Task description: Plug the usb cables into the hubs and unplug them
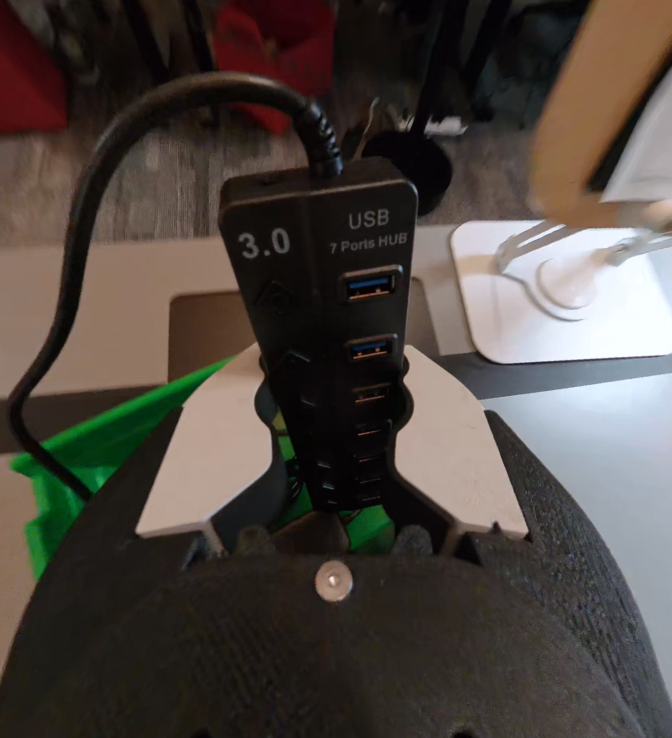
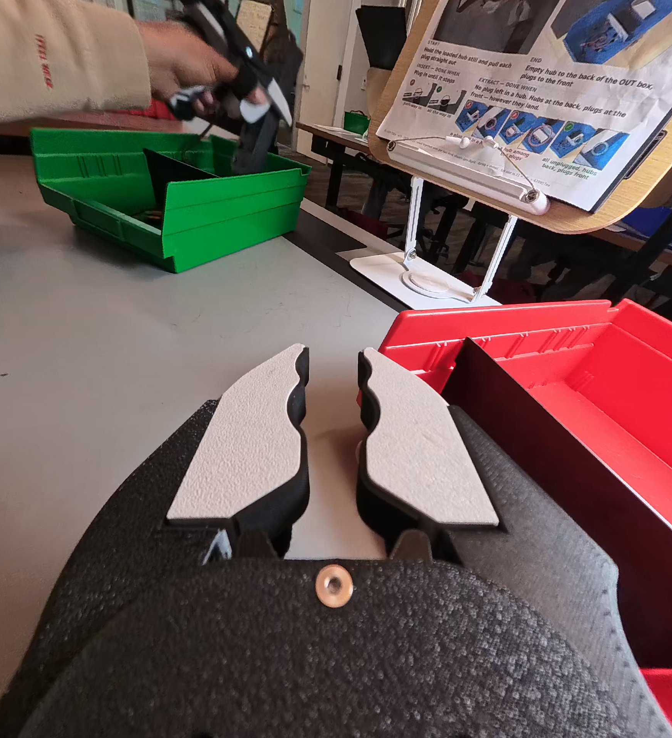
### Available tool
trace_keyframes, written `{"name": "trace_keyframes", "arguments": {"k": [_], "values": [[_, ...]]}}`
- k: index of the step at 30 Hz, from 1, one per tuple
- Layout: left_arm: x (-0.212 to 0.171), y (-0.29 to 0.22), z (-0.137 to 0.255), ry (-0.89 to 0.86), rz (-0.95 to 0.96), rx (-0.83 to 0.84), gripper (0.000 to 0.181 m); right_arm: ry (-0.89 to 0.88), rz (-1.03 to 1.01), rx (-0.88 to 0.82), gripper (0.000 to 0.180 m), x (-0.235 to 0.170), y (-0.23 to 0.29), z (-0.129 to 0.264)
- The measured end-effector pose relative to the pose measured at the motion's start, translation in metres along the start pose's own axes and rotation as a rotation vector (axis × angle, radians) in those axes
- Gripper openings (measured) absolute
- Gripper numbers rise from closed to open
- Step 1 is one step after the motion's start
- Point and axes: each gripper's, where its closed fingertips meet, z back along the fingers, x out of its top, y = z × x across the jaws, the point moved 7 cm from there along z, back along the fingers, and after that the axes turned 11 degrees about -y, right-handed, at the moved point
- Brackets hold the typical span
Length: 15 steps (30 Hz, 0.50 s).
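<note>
The left gripper (image 1: 332, 383) has its fingers (image 1: 222, 431) closed on the sides of a black USB hub (image 1: 318, 279) — held above the green bin (image 1: 98, 447), its empty ports facing the camera and its black cable (image 1: 66, 247) looping down to the left. The right gripper (image 2: 333, 379) hangs over the grey counter (image 2: 126, 359) just beside the red bin (image 2: 565, 359), fingers (image 2: 246, 439) parted and holding nothing — a stand with an instruction sheet (image 2: 526, 100) rises beyond.

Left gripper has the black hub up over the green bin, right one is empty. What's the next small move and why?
Probably bring the open right gripper toward the green plastic bin to fetch a cable. The left gripper already clamps the black seven-port USB hub, and its visible ports look empty.
</note>
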Motion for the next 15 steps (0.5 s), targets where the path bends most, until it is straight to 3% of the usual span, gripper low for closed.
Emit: {"name": "trace_keyframes", "arguments": {"k": [8, 15], "values": [[0.071, -0.066, 0.112, -0.238, -0.269, -0.259, 0.058, -0.007, -0.015, -0.004, 0.023, -0.001, 0.0, -0.004], [0.09, -0.154, 0.209, -0.375, -0.523, -0.487, 0.058, -0.082, -0.029, -0.008, 0.024, 0.023, 0.005, -0.012]]}}
